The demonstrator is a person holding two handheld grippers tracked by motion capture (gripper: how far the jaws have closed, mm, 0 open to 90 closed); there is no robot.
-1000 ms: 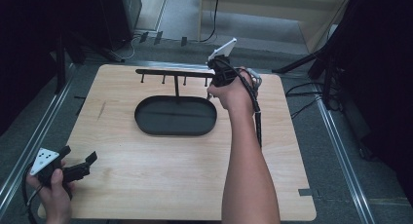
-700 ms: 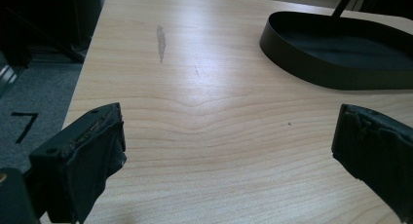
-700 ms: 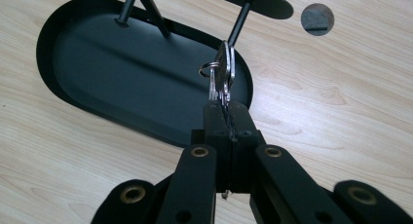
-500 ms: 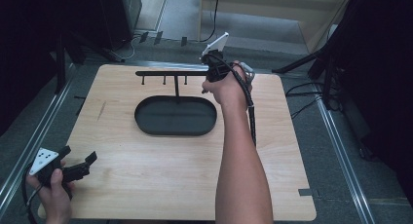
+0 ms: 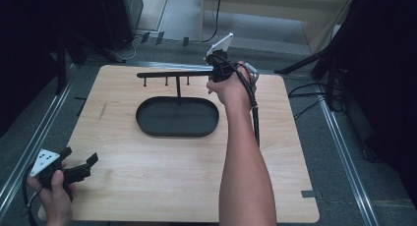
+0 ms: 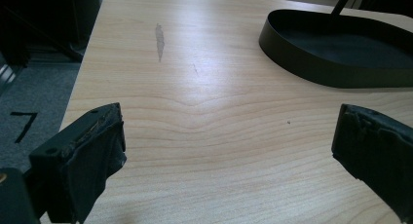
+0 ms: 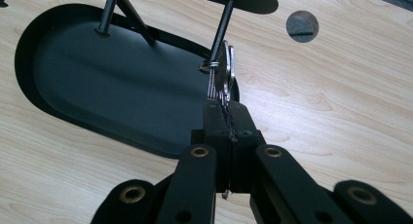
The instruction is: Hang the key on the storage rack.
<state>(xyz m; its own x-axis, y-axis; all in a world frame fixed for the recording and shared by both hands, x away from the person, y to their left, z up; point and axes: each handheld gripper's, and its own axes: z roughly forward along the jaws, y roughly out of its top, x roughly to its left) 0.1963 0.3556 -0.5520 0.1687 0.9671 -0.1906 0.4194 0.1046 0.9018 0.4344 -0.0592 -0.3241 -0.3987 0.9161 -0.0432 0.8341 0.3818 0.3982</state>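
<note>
The bench (image 5: pixel 162 182) is pale wood with visible grain, smooth with a soft sheen and one dark scuff (image 6: pixel 159 35). The oval tray (image 7: pixel 97 87) and its rack (image 5: pixel 172 74) look like matt black metal. The keys (image 7: pixel 221 75) are shiny silvery metal. The left tongs (image 6: pixel 229 151) carry worn, rough black pads; the right tongs (image 7: pixel 228 121) are matt black with brass-coloured rivets.

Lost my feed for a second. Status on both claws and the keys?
Right claw shut on keys, key ring hooked on a rack peg. Left claw open, empty, over bare table. Nothing in the way.
</note>
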